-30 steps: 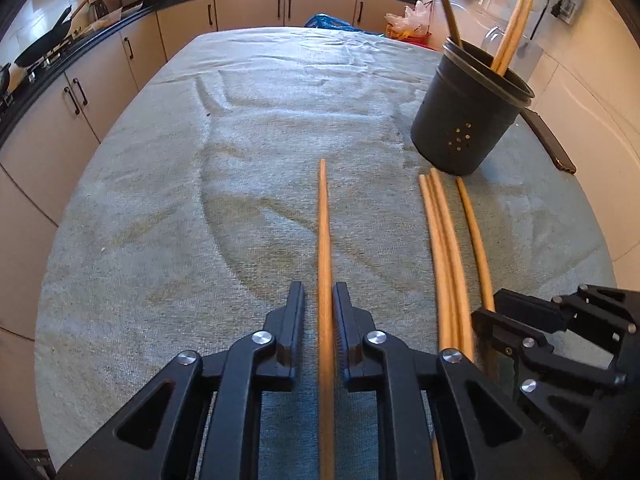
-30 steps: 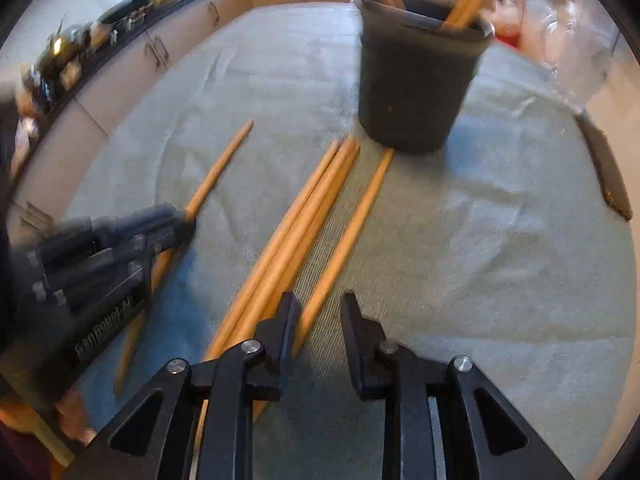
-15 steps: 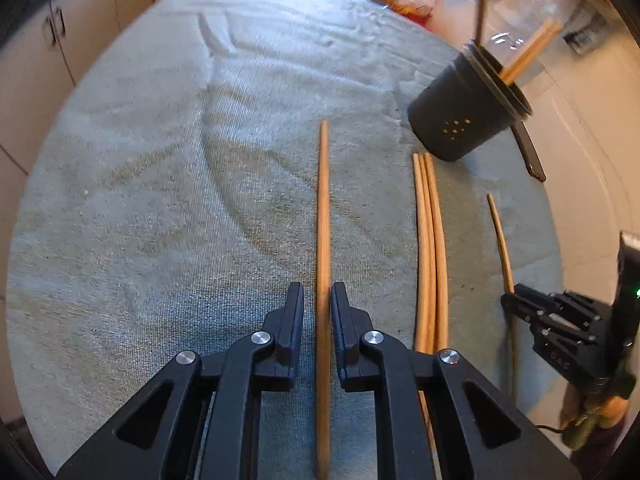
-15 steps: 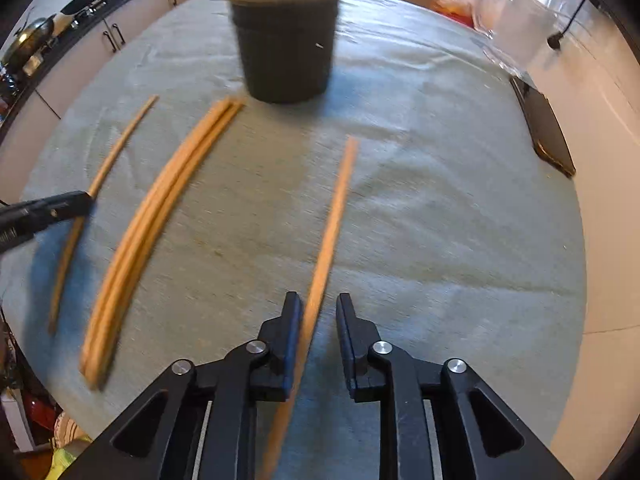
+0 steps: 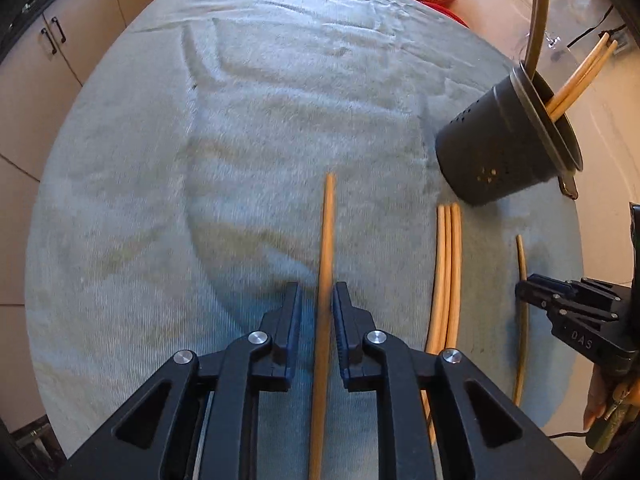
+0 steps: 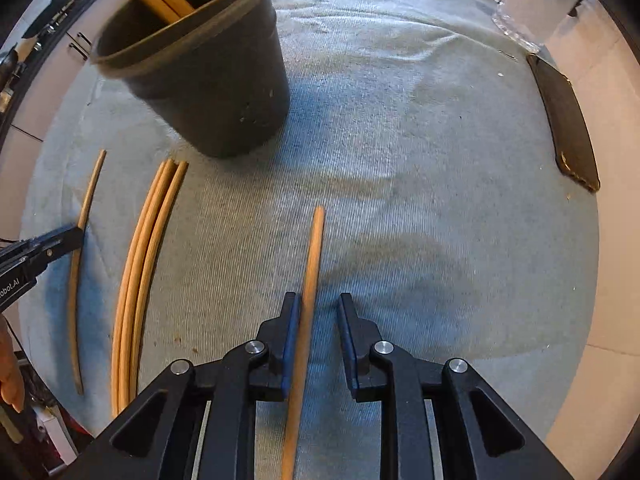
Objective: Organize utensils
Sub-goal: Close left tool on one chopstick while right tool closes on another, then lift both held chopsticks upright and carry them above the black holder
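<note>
We look down along our left black two-finger claw [image 5: 316,312], its jaws nearly closed around a long, pale wooden chopstick [image 5: 325,280] that runs between them over the grey-green towel-covered desk [image 5: 200,160]. To its right, three more wooden chopsticks [image 5: 446,280] lie side by side on the cloth. Beyond them stands a dark perforated utensil holder [image 5: 496,148] with sticks already inside. At the frame's right edge, our right black claw [image 5: 528,294] meets another thin wooden chopstick [image 5: 522,320].
</note>
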`<state>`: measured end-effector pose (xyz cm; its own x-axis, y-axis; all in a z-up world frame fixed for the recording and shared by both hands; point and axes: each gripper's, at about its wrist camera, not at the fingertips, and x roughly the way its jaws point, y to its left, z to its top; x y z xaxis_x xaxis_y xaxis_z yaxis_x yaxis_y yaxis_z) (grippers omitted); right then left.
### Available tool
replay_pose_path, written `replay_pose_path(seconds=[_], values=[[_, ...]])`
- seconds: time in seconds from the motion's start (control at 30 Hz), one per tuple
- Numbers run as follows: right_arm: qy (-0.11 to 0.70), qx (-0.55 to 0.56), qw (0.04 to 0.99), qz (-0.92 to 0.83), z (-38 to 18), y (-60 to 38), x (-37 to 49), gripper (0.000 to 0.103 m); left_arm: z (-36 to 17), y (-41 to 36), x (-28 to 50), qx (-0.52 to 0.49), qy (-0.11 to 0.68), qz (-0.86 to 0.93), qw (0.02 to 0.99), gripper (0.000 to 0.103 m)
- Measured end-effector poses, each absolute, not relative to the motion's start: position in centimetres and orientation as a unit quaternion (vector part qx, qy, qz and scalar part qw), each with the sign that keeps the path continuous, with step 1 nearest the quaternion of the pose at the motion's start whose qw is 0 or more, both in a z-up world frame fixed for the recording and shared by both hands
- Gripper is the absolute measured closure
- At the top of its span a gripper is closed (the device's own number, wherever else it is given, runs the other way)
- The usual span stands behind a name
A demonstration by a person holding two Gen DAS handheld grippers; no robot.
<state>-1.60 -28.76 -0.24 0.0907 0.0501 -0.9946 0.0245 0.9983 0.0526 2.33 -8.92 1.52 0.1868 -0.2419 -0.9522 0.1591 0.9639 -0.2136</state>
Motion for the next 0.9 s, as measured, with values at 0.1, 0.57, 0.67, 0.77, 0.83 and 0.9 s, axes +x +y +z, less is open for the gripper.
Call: replay_pose_path(seconds=[0.1, 0.57, 0.67, 0.77, 0.83, 0.9], values=[[0.676, 0.003, 0.737, 0.009, -0.2, -28.1, -1.0, 0.079, 1.5, -9.2, 2.7, -0.028, 0.619, -0.134, 0.773, 0.088], [0.549, 0.029, 0.834, 0.044, 6.1, -27.9, -6.0, 0.096, 7.5, -7.6, -2.6, -0.022, 0.502, -0.138, 0.853, 0.097], [0.497, 0.02, 0.867, 0.032, 9.5, -28.2, -8.7, 0.096, 10.0, -6.9, -5.0, -0.031, 0.467, -0.146, 0.871, 0.097], [0.439, 0.014, 0.898, 0.029, 12.6, -28.0, -11.4, 0.096, 12.2, -6.7, -7.9, -0.023, 0.43, -0.148, 0.89, 0.097], [0.414, 0.017, 0.909, 0.03, 14.2, -27.9, -12.7, 0.096, 13.1, -6.8, -9.7, -0.01, 0.408, -0.145, 0.901, 0.097], [0.393, 0.022, 0.918, 0.033, 15.3, -27.4, -14.4, 0.096, 13.5, -7.4, -10.8, 0.002, 0.388, -0.14, 0.911, 0.097]])
